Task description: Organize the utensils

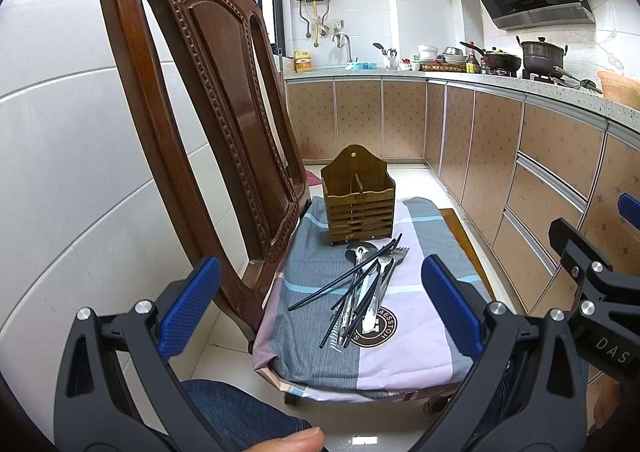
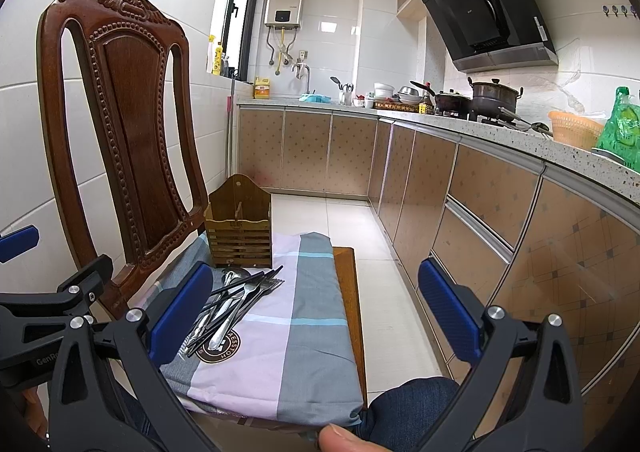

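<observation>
With both grippers' jaws held wide, one chopstick (image 1: pixel 340 284) should be singled out from the pile just before the wooden caddy (image 1: pixel 358 198)

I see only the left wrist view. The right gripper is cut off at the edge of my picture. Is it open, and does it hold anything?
Observer: The right gripper is open and empty; its blue pads stand wide apart.
Operator: What is on the counter past the orange woven basket?
Observer: A green plastic bag, right beside it.
Operator: The carved brown wooden chair back hides the window sill from me. Is anything there?
Observer: Bottles, one of them a yellow plastic bottle.
</observation>
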Demonstrator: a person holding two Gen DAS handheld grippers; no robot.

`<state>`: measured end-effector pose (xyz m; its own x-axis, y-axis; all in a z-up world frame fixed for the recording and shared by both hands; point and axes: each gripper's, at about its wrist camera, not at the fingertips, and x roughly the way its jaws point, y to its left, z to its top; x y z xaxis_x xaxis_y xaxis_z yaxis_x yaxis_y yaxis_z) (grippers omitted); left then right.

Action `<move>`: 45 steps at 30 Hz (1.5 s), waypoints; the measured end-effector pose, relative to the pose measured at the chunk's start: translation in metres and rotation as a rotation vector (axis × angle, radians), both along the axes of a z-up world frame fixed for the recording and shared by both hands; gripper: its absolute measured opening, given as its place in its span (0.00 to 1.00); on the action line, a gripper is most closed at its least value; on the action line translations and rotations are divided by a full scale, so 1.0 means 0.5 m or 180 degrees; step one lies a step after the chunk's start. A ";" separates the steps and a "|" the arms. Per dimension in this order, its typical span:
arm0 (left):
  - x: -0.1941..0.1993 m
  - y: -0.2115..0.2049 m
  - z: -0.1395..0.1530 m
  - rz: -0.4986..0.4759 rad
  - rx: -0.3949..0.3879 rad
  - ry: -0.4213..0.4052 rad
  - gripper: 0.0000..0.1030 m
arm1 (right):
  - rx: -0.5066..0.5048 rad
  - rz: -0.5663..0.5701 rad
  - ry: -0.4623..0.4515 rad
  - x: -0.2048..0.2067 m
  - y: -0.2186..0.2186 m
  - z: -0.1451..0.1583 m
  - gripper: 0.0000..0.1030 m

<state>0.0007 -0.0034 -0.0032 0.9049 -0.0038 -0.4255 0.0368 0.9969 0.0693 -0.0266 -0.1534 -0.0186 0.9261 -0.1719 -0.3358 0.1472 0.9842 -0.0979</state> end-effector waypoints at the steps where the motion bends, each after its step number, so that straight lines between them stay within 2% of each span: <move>1: -0.001 -0.001 0.000 0.0000 0.0002 0.0003 0.96 | 0.0001 0.0001 0.0000 0.000 0.000 0.000 0.98; 45: 0.001 0.000 -0.004 0.0002 0.0009 0.0037 0.96 | -0.0001 0.0000 0.0010 -0.001 -0.001 -0.002 0.98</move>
